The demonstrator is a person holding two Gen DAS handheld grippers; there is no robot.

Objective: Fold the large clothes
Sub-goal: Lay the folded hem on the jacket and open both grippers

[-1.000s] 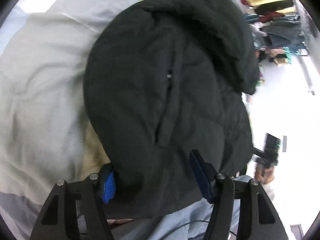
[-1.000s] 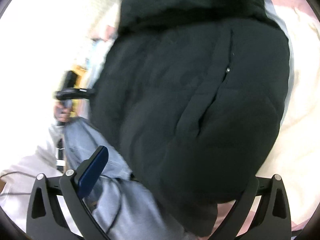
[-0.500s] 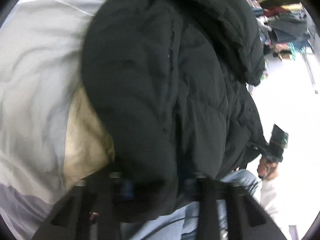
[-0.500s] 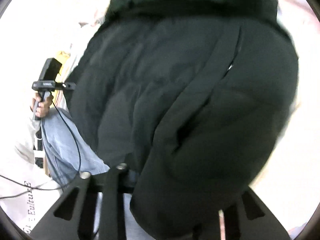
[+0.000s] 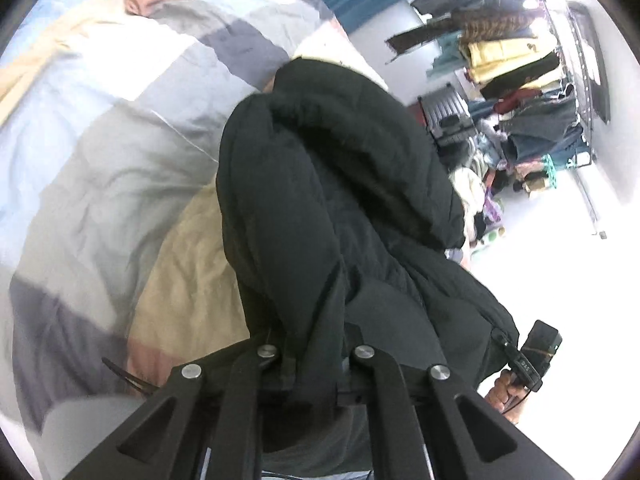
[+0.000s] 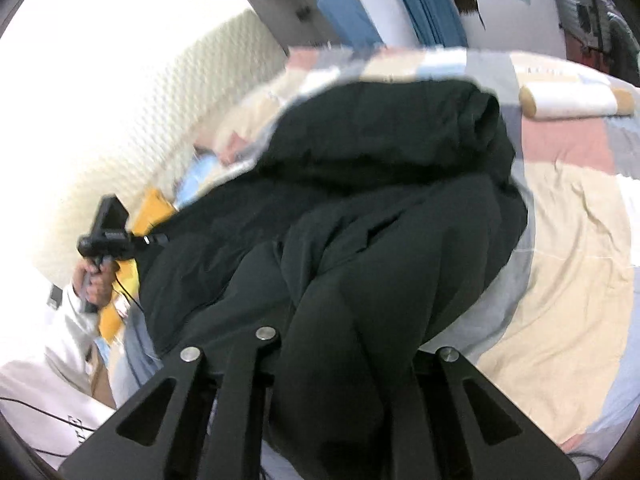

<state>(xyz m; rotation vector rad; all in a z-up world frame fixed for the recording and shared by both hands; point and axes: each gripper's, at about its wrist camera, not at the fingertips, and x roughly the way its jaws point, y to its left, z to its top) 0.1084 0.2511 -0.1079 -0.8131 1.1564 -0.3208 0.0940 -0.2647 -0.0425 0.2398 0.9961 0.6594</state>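
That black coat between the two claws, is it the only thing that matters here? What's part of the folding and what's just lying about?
Part of the job:
black coat, bunched on the bed
left gripper, clamped on the coat's fabric
right gripper, clamped on it too

Just lying about:
patchwork bedspread underneath
rolled pillow
clothes rack
blue curtain

Left gripper [image 5: 312,354] and right gripper [image 6: 344,344] both clamped.
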